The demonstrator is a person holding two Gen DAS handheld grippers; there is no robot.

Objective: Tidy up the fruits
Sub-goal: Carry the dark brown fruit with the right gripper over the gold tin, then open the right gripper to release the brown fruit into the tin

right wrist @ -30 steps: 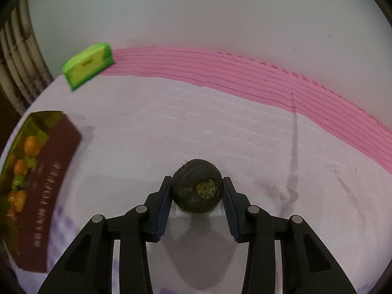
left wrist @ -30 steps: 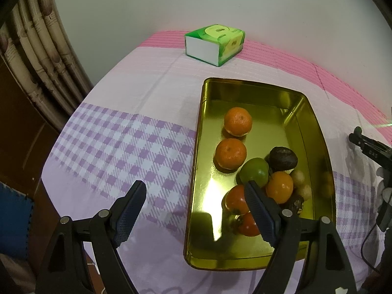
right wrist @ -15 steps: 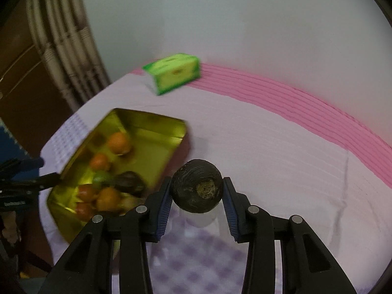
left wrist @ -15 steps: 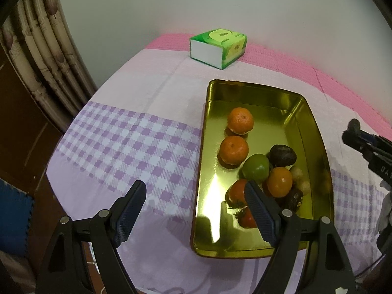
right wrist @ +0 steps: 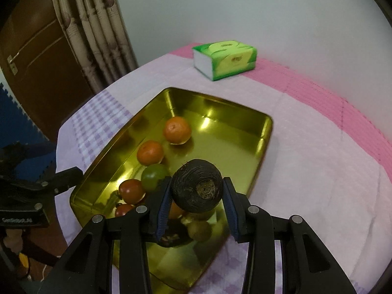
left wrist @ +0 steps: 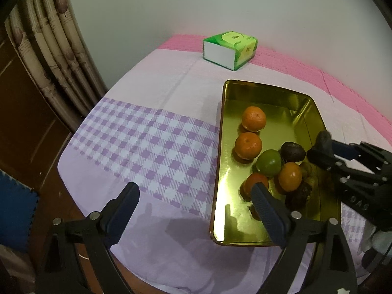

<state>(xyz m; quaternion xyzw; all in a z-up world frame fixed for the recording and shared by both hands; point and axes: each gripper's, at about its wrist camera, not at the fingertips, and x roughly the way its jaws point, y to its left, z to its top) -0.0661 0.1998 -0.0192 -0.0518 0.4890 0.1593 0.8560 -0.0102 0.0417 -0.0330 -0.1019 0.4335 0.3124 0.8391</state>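
A dark, rough-skinned round fruit (right wrist: 197, 186) sat pinched between the right gripper (right wrist: 196, 203) pads, scar end facing the camera, above the gold tray (right wrist: 257, 125). Below and beyond it lay two oranges (right wrist: 177, 130), a green fruit (right wrist: 154, 176) and tomatoes (right wrist: 131, 190).

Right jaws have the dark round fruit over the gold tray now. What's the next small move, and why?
Probably lower the right gripper a little toward the bare tray floor beyond the pile, then open. The dark fruit is clamped between the jaws, hanging above the green fruit and its neighbours; released here, it would likely fall onto them.
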